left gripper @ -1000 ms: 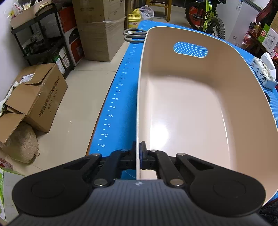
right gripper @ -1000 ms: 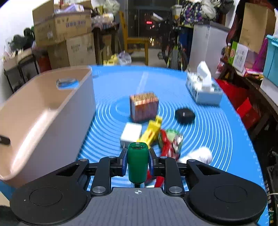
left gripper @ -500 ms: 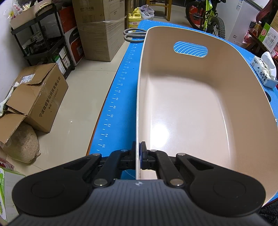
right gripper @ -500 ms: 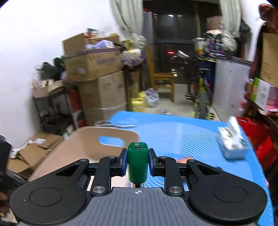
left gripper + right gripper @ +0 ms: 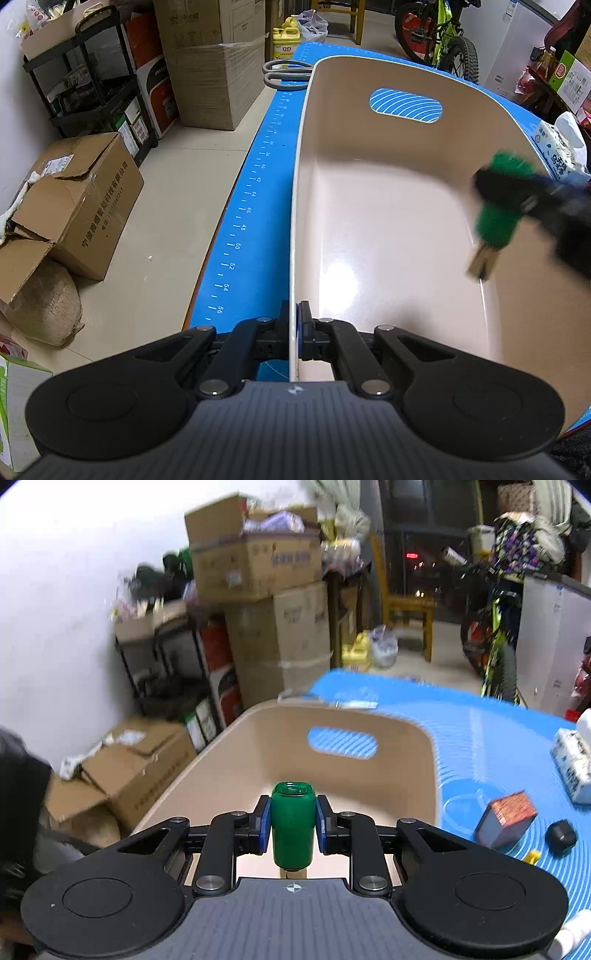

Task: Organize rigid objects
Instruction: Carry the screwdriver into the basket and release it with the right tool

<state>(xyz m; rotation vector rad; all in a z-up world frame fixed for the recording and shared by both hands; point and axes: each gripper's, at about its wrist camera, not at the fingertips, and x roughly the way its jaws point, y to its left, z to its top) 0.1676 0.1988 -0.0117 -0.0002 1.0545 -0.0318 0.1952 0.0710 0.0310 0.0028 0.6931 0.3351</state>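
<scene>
A beige plastic tub (image 5: 388,236) with a cut-out handle stands on the blue mat (image 5: 255,206). My left gripper (image 5: 294,332) is shut on the tub's near rim. My right gripper (image 5: 293,825) is shut on a green cylindrical object (image 5: 293,827) with a tan end, holding it over the tub (image 5: 229,760). In the left wrist view the green object (image 5: 498,218) and the right gripper (image 5: 506,195) hang blurred above the tub's right side. On the mat to the right lie a brown-topped block (image 5: 508,818), a black round piece (image 5: 561,833) and a bit of a yellow piece (image 5: 533,856).
Grey-handled scissors (image 5: 284,74) lie on the mat behind the tub. A tissue pack (image 5: 572,764) sits at the right. Cardboard boxes (image 5: 74,206), a black shelf (image 5: 88,85), a bicycle (image 5: 439,33) and a wooden chair (image 5: 406,605) surround the table.
My right gripper swung left from above the loose items on the mat to over the tub, carrying the green object. It has come into the left wrist view. The left gripper stayed on the rim.
</scene>
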